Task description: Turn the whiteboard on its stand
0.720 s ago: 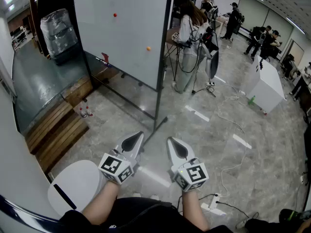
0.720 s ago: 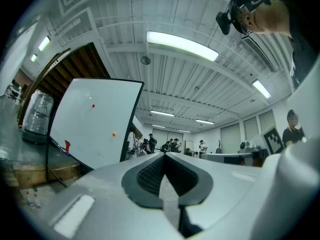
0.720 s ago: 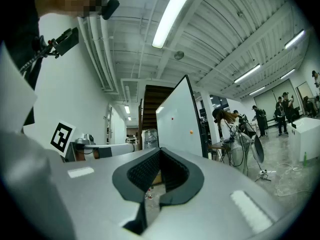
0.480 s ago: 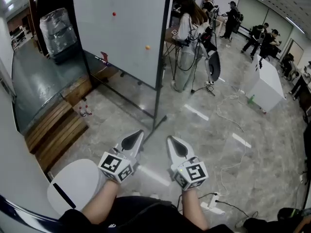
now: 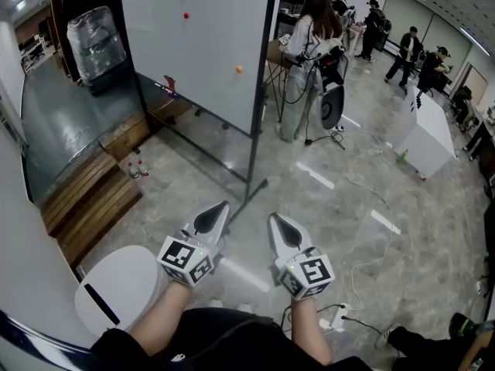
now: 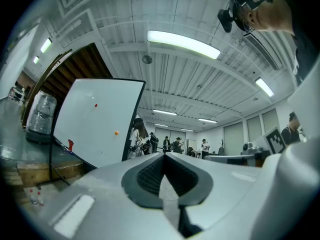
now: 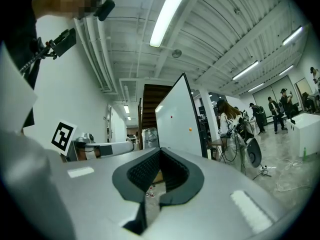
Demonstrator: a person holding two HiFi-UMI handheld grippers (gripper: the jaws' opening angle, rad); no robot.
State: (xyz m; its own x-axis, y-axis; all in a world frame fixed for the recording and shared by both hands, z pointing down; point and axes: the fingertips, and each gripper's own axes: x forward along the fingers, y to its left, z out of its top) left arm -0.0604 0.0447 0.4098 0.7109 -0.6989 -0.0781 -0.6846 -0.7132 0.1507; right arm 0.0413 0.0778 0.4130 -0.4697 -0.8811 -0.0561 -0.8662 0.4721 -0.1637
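The whiteboard stands upright on its black stand a few steps ahead, with a red magnet and an orange magnet on its face. It also shows in the left gripper view as a tilted white whiteboard, and in the right gripper view the whiteboard is seen nearly edge-on. My left gripper and right gripper are held side by side low in front of me, both shut and empty, well short of the board. In their own views the left gripper and right gripper point toward it.
Wooden steps and two small bottles lie to the left. A white round object sits by my left arm. A person with equipment stands just right of the board. A white cabinet, floor cables and a power strip are to the right.
The view has shifted slightly, and the person beside the board has stepped a little to the right. Both grippers stay shut and nearly where they were.
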